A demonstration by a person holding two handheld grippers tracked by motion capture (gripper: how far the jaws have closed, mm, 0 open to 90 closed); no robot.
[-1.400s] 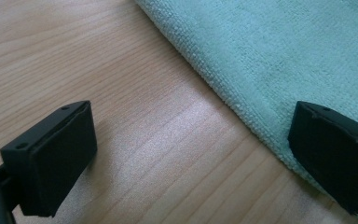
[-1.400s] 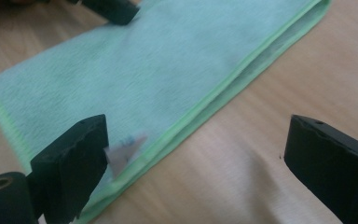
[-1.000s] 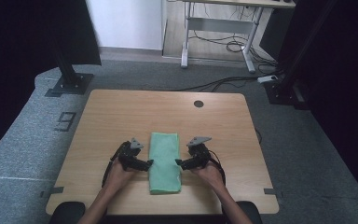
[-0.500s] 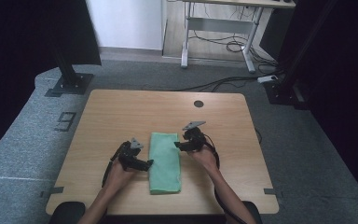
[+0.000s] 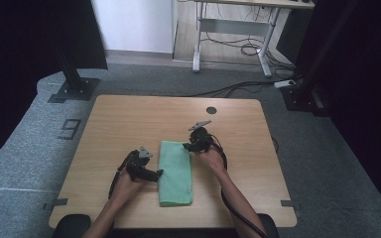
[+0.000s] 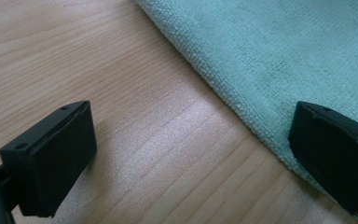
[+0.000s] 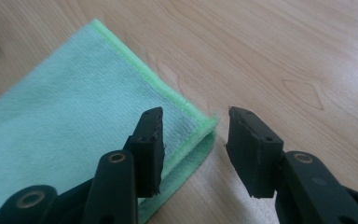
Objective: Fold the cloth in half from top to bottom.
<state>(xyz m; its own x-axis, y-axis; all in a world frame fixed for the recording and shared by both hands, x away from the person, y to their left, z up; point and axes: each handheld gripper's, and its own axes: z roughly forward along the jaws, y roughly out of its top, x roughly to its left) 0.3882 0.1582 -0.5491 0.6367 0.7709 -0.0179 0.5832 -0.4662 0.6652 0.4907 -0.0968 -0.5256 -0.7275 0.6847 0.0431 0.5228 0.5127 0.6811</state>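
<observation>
A folded green cloth (image 5: 175, 172) lies on the wooden table (image 5: 129, 119). The left gripper (image 5: 151, 174) rests at the cloth's left edge, while the right gripper (image 5: 187, 147), its jaws just closing, sits at the far right corner.

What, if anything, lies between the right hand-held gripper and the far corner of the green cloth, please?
Nothing visible does. The right hand-held gripper already straddles the folded corner of the cloth: one jaw over the cloth, the other over the bare table. Its jaws have just been closing, with the corner between them but not yet pinched.
</observation>
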